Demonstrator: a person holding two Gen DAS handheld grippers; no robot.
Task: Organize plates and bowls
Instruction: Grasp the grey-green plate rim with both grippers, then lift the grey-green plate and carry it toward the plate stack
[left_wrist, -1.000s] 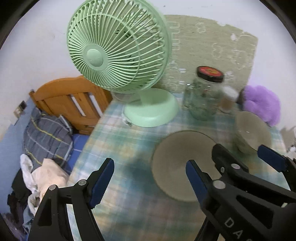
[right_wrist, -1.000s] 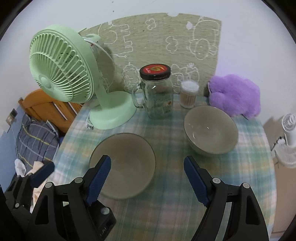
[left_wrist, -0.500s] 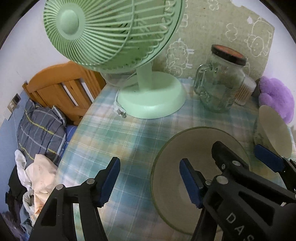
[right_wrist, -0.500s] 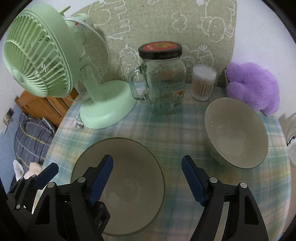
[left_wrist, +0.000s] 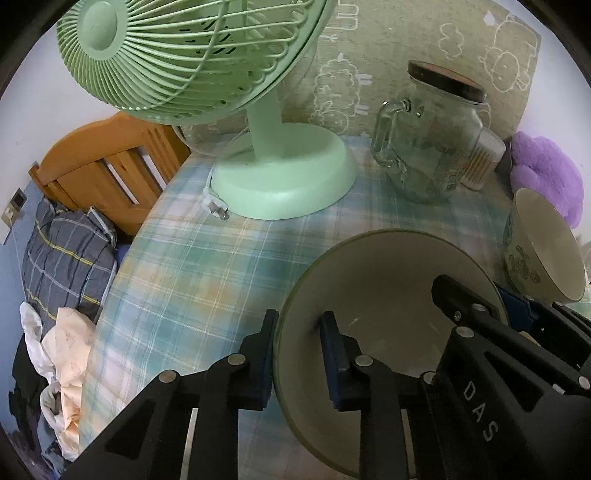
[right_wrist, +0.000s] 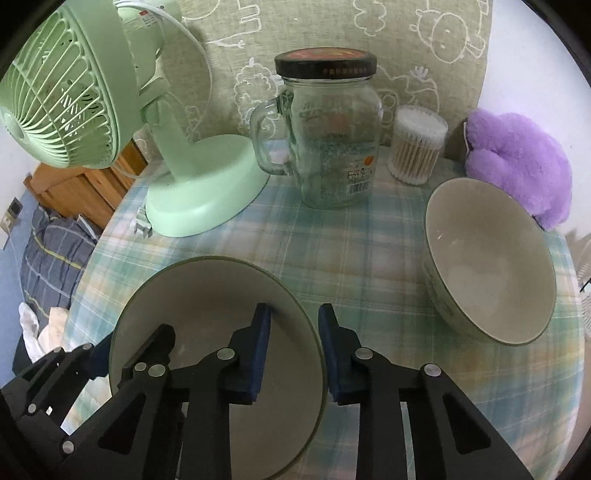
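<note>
A wide grey plate with a green rim (left_wrist: 376, 280) (right_wrist: 207, 291) lies on the plaid tablecloth. My left gripper (left_wrist: 299, 356) straddles its left rim, one blue pad outside and one inside, jaws nearly closed on the edge. My right gripper (right_wrist: 293, 350) straddles its right rim the same way. A deep bowl with a patterned outside (right_wrist: 491, 266) (left_wrist: 543, 247) stands to the right of the plate, apart from it. Each gripper shows in the other's view.
A green desk fan (right_wrist: 110, 122) (left_wrist: 236, 103) stands at the back left with its cord on the cloth. A lidded glass jar (right_wrist: 328, 136), a cotton swab tub (right_wrist: 417, 147) and a purple plush (right_wrist: 517, 162) stand behind. The table edge drops off left toward a bed (left_wrist: 66, 251).
Both grippers moved forward and down to the plate and narrowed from wide open to pinching its left and right rims.
</note>
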